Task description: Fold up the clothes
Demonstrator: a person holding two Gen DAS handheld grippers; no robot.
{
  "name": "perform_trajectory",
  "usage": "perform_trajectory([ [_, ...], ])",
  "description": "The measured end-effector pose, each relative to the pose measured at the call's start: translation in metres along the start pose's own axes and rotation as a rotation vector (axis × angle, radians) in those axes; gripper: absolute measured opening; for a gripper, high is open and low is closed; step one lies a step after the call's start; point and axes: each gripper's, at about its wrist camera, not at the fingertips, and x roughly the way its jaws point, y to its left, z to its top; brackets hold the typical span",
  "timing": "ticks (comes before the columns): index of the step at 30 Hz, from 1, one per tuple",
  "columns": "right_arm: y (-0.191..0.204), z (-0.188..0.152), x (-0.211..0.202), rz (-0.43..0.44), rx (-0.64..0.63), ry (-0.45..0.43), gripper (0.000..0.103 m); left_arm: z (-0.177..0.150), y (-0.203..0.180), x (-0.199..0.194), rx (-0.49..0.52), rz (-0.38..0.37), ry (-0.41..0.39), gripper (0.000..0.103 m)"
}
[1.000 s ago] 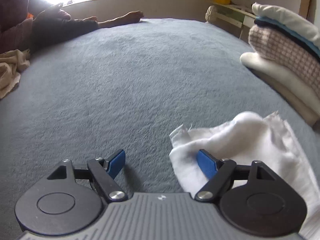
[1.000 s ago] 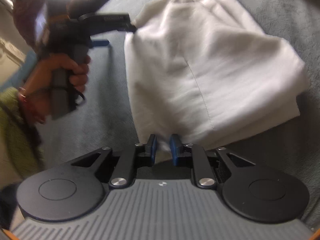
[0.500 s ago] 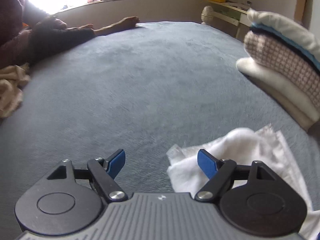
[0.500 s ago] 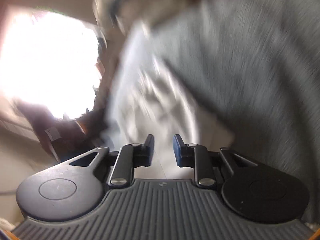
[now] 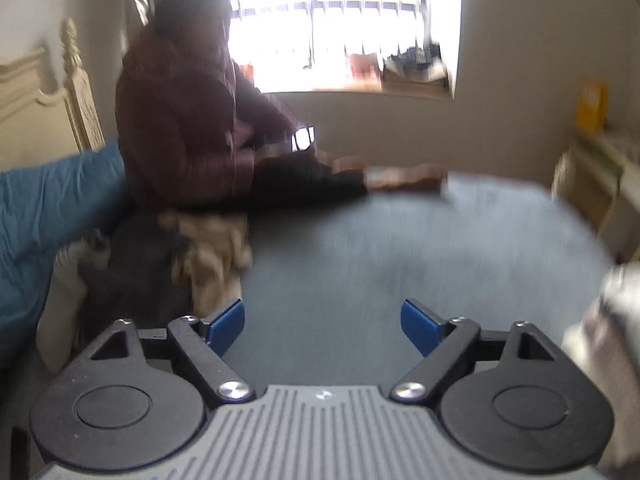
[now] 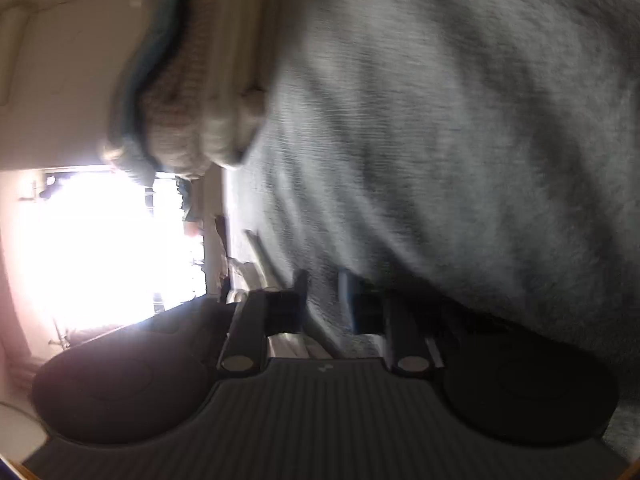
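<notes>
My left gripper (image 5: 322, 318) is open with nothing between its blue pads, raised above the grey bed cover (image 5: 400, 248). The right wrist view is rolled on its side and blurred. My right gripper (image 6: 323, 286) has its fingers close together with a narrow gap. Pale streaks (image 6: 288, 340) show at the finger bases, and I cannot tell whether they are the white cloth. The white cloth itself is not clearly seen in either view. A stack of folded clothes (image 6: 176, 92) sits on the bed cover (image 6: 440, 120) ahead of the right gripper.
A person in a dark red jacket (image 5: 180, 120) sits at the far side of the bed beneath a bright window (image 5: 340, 24). A heap of beige and dark clothes (image 5: 172, 264) lies front left, beside a blue pillow (image 5: 48, 208). A blurred pale bundle (image 5: 616, 304) is at the right edge.
The left gripper let go of the white cloth's corner, lifted and swung left towards the person. The right gripper swept fast away from the spread cloth and rolled sideways towards the stack.
</notes>
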Motion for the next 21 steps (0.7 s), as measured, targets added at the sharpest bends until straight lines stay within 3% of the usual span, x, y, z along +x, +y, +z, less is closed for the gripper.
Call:
perform_trajectory([
  [4, 0.001, 0.009, 0.004, -0.067, 0.114, 0.096, 0.002, 0.048, -0.031, 0.027, -0.054, -0.140, -0.069, 0.085],
  [6, 0.009, 0.014, 0.005, -0.112, 0.087, 0.150, 0.002, 0.063, -0.052, 0.039, -0.026, -0.227, -0.091, 0.085],
  [8, 0.023, 0.015, 0.006, -0.161, -0.023, 0.188, 0.003, 0.065, -0.071, 0.048, 0.043, -0.320, -0.096, 0.085],
  [12, 0.038, 0.005, 0.006, -0.196, -0.206, 0.182, 0.003, 0.022, -0.099, 0.069, 0.212, -0.522, -0.069, 0.085],
  [17, 0.060, -0.027, 0.010, -0.223, -0.429, 0.084, 0.008, -0.069, -0.098, 0.103, 0.248, -0.847, -0.010, 0.085],
  [21, 0.089, -0.057, 0.004, -0.237, -0.515, -0.039, 0.015, -0.098, -0.098, 0.110, 0.334, -0.987, 0.022, 0.083],
])
